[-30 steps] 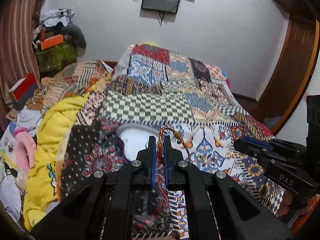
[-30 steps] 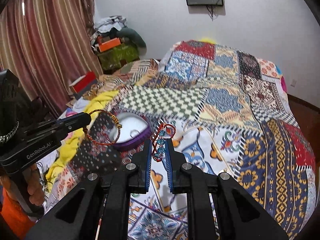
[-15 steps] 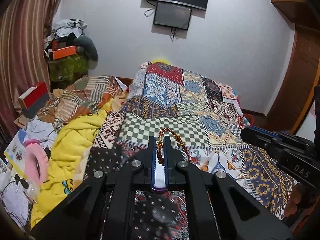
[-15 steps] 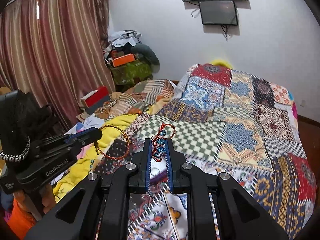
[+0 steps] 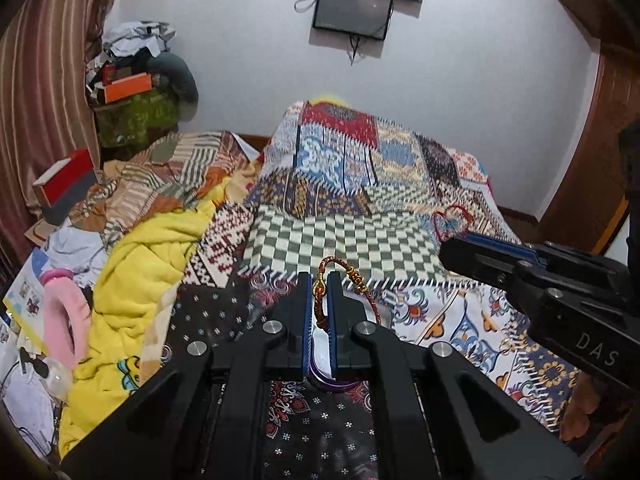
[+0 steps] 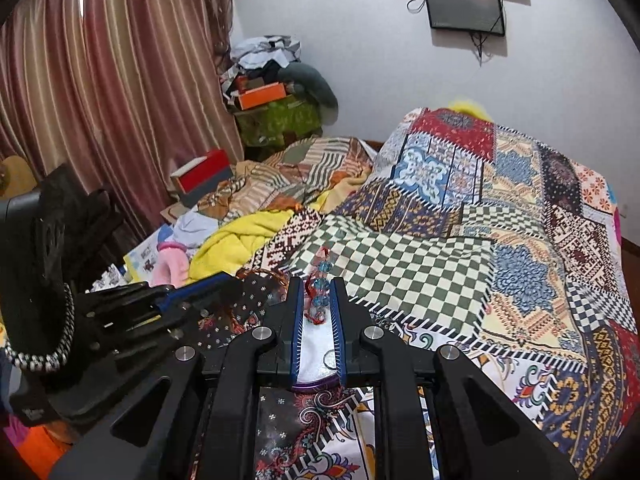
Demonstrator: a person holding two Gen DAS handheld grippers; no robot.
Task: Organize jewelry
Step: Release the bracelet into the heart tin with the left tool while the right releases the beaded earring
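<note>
Since a second ago both tools have lifted and tipped their view up toward the far wall, so the white dish with the purple rim (image 6: 316, 386), which lay ahead of the fingers on the bed, now sits low behind them and shows only as a sliver between the jaws. The left tool (image 5: 319, 300) is closed nearly all the way on a red braided cord bracelet (image 5: 352, 280), pinched near its gold clasp while the rest of the loop arcs free to the right above the patchwork bedspread (image 5: 360, 240). The right tool (image 6: 316, 300) is likewise almost shut, gripping a red cord bracelet with blue beads (image 6: 322, 272) that stands up between its blue-lined pads. From the left wrist view, the right tool comes in from the side with its red loop poking past the tip. Both pieces look very light and limp: the cord will sag and swing rather than hold a shape, and the faceted beads seem hard and smooth, so they could roll or slip out of a pinch. The better hold is probably on the cord or knot beside the clasp, not on a bead. My guess is the bracelets are meant for the dish, so each would need to come down over it before the jaws part.
</note>
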